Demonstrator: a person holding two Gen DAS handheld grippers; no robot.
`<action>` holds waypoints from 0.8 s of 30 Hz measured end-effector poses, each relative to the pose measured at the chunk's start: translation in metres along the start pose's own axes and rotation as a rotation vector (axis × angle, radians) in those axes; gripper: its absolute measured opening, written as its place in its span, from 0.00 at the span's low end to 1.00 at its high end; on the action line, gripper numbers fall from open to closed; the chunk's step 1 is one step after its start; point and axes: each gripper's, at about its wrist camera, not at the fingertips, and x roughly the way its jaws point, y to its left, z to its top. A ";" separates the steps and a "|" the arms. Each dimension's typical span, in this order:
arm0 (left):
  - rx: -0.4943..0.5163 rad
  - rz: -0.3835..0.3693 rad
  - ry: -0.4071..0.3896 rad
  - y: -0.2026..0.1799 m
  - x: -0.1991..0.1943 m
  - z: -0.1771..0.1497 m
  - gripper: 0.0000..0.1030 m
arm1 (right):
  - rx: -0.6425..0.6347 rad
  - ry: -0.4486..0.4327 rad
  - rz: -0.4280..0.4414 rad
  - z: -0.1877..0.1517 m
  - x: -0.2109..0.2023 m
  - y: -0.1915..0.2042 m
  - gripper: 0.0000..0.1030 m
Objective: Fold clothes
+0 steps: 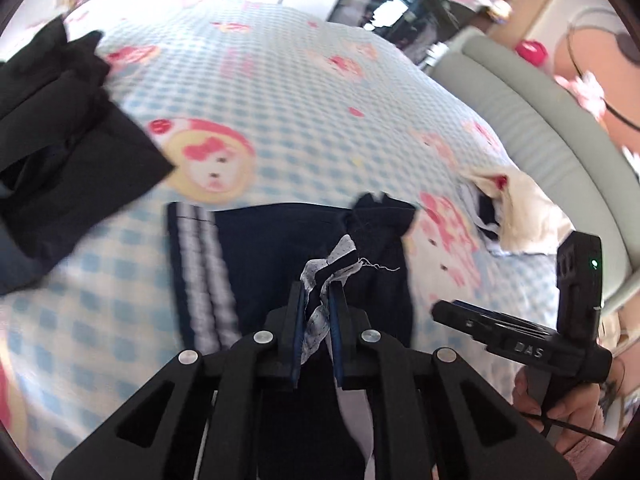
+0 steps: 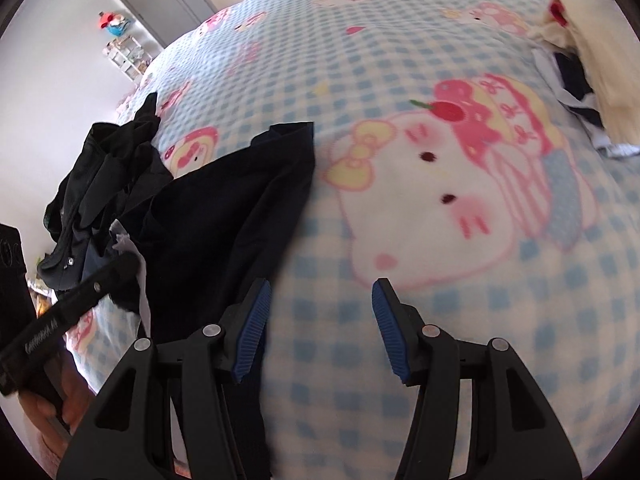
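Blue ribbed pads of the left gripper (image 1: 318, 300) are pressed nearly together on a bunched fold of white dotted lining and dark cloth belonging to the navy garment (image 1: 276, 248), which has two white stripes running down its side at about nine o'clock from the jaws. From the pinch the garment spreads away toward twelve o'clock across the checked blanket (image 1: 280, 92), a pale blue and white fleece printed with pink cartoon cats, and a frayed thread sticks out at one o'clock from the pads. In the right wrist view the right gripper (image 2: 320, 320) has its jaws standing well apart with nothing between them, poised over bare blanket (image 2: 400, 220); its left pad sits just beside the edge of the navy garment (image 2: 224, 216), though whether it touches the cloth cannot be told. At ten o'clock from the left gripper lies a crumpled black pile of clothes (image 1: 60, 152), apart from the navy piece. At two o'clock a cream garment (image 1: 520, 212) lies heaped over some dark and white clothing near the blanket's edge. At three o'clock in the left view, the right gripper (image 1: 500, 332) shows side-on, held by a hand (image 1: 560, 408).
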 end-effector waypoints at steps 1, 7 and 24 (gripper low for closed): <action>-0.024 0.002 0.005 0.009 0.001 0.000 0.12 | -0.005 0.003 -0.006 0.002 0.003 0.003 0.53; -0.134 0.006 -0.017 0.053 0.008 -0.004 0.12 | -0.009 0.043 -0.031 0.008 0.019 0.005 0.53; -0.129 0.069 0.022 0.065 0.038 0.007 0.17 | 0.011 0.043 -0.094 0.086 0.066 -0.010 0.53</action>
